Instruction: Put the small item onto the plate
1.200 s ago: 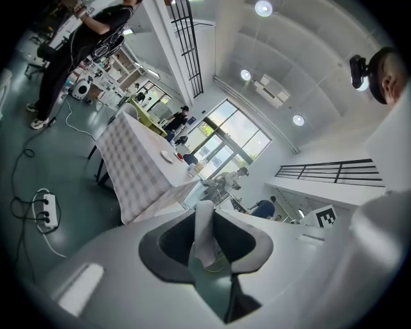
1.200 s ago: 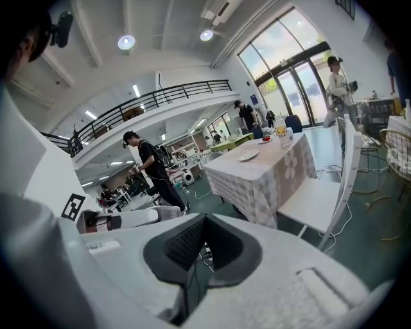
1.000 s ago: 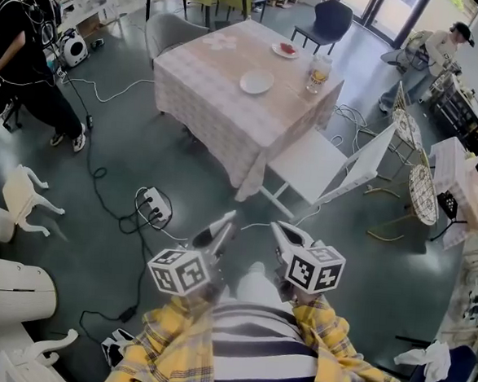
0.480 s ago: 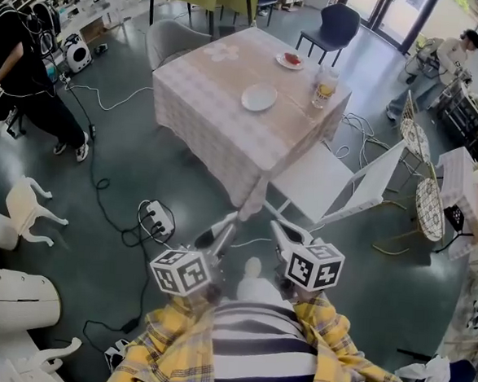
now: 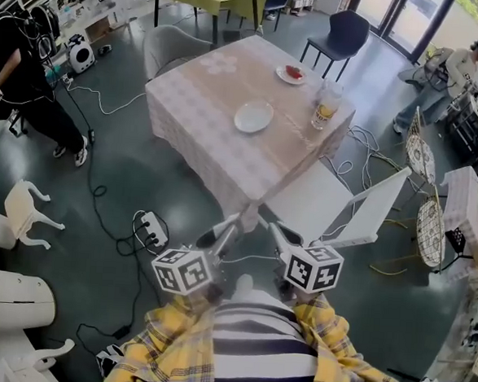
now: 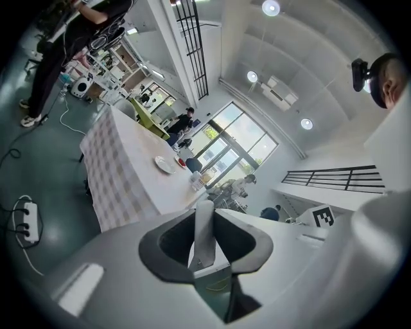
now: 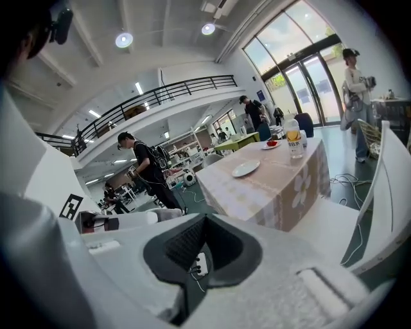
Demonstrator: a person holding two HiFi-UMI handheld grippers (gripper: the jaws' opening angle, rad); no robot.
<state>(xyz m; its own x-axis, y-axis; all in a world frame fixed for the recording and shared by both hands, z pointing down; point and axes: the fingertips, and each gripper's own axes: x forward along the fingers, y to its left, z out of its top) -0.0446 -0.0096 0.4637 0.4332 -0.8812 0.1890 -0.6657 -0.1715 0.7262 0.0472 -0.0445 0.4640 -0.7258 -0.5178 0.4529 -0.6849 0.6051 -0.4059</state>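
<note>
An empty white plate (image 5: pixel 253 116) lies near the middle of the cloth-covered table (image 5: pixel 204 102); it also shows as plate (image 6: pixel 164 164) and plate (image 7: pixel 245 168). A small red item (image 5: pixel 293 71) rests on a second small plate at the table's far side. Both grippers hang low in front of my body, well short of the table. The left gripper (image 5: pixel 225 228) has its jaws close together with nothing seen between them. The right gripper (image 5: pixel 278 231) looks shut and empty.
A cup of yellow drink (image 5: pixel 326 107) stands at the table's right edge. A white chair (image 5: pixel 336 203) sits just ahead on the right. A power strip (image 5: pixel 150 229) and cables lie on the floor to the left. A person in black (image 5: pixel 23 65) stands far left.
The table and white chair have drawn nearer and lower in the head view. Both grippers keep the same place in front of my body.
</note>
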